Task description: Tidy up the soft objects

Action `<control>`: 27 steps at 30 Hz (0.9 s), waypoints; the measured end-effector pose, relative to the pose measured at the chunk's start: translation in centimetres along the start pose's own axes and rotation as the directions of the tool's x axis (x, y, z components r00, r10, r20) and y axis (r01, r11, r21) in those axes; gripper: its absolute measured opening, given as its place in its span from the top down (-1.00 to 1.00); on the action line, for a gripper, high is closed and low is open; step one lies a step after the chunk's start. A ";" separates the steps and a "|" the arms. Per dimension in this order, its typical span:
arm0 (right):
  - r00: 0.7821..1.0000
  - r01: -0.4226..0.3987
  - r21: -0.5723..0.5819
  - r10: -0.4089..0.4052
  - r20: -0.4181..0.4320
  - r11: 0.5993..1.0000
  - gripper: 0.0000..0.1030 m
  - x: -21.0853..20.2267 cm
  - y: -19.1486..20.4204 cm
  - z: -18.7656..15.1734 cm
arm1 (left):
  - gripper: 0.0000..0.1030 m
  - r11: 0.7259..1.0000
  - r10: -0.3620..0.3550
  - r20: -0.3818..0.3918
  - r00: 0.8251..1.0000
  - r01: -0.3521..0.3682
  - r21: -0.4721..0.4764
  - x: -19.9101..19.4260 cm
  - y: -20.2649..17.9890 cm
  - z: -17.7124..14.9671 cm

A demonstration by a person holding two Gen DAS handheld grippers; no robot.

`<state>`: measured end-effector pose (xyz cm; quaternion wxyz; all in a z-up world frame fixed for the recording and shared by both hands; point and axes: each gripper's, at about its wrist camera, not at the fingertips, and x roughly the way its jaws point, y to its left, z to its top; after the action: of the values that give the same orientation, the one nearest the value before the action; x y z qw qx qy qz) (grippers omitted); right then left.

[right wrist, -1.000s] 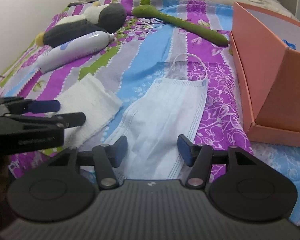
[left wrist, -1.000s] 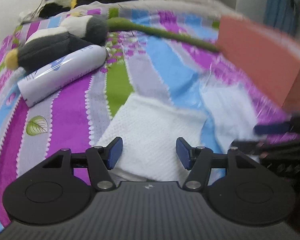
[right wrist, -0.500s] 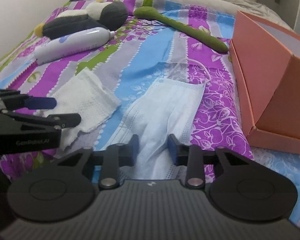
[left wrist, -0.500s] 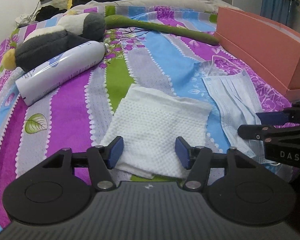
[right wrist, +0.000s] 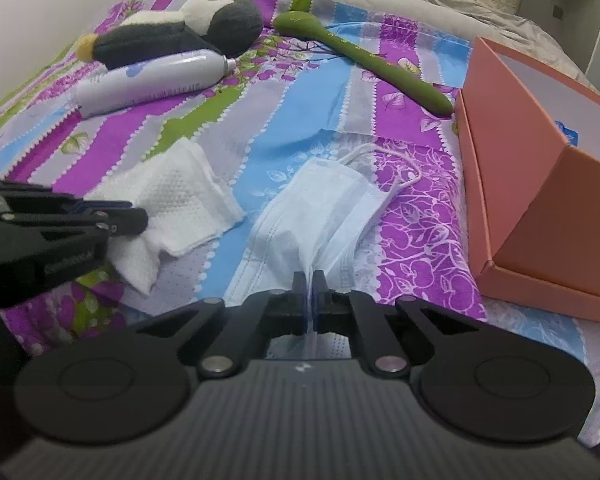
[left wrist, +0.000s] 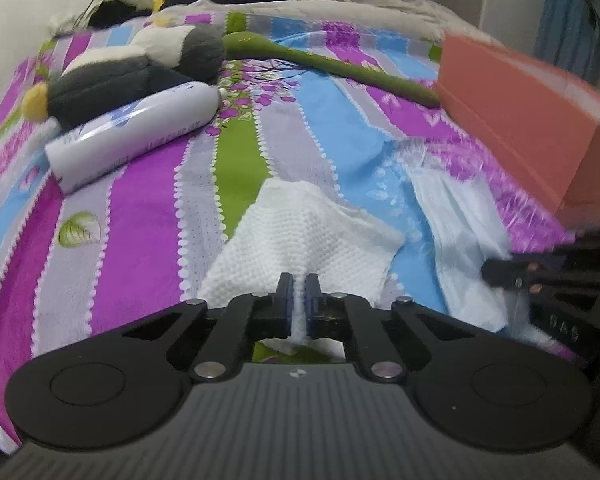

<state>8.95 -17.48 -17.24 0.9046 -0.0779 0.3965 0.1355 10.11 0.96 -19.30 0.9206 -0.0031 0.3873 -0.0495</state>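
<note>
- Far left of the fingers, a plush penguin lies on the bed, touching a white spray can.
- The left gripper pinches the near edge of a white cloth.
- The right gripper pinches the near edge of a face mask, just beside the cloth.
- Ahead, a green stick reaches the orange box at the right.

Home bedroom: bed under striped bedspread.
</note>
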 end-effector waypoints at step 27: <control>0.948 -0.034 0.090 0.004 0.319 0.995 0.89 -11.1 -7.5 7.4 | 0.87 0.976 -0.152 0.220 0.964 0.182 -0.120 -9.1 -4.9 12.2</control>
<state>9.22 -24.84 -3.78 0.9581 -0.0082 0.2519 0.1361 12.00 -3.45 -4.05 0.9463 -0.1050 0.2891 -0.0995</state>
